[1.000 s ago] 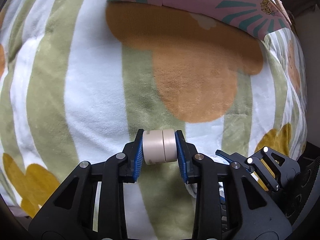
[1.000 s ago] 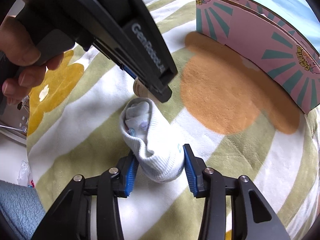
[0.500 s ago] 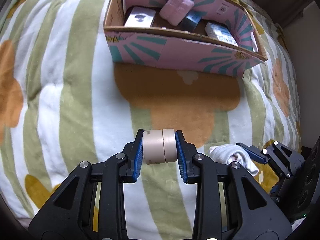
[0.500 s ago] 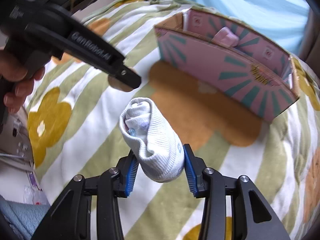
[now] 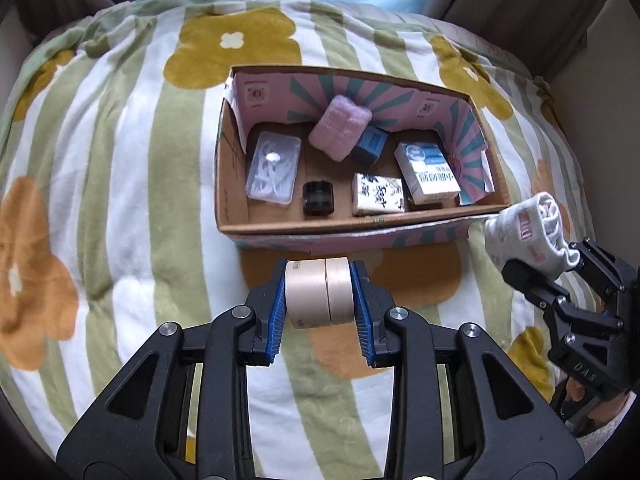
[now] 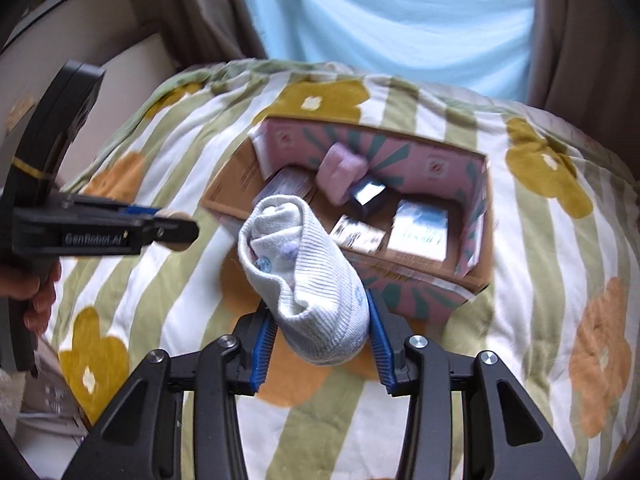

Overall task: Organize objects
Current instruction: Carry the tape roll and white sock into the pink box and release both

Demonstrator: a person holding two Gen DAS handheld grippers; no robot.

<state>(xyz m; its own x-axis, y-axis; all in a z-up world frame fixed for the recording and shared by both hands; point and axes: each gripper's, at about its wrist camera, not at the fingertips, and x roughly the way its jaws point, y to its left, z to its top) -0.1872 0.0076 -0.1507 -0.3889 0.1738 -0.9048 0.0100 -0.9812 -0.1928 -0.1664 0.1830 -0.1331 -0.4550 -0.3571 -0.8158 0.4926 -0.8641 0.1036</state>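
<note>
My left gripper is shut on two cream tape rolls held side by side, in the air just in front of the near wall of a pink cardboard box. My right gripper is shut on a rolled white sock, raised above the blanket in front of the box. In the left wrist view the sock and right gripper show at the box's right corner. In the right wrist view the left gripper shows at left.
The box holds a pink sponge, a clear case, a black jar, a blue box and two printed cartons. A striped flower blanket covers the bed. Curtains hang behind.
Both grippers have risen high and pulled back from the blanket with their loads. The box's inside has come into view from above.
</note>
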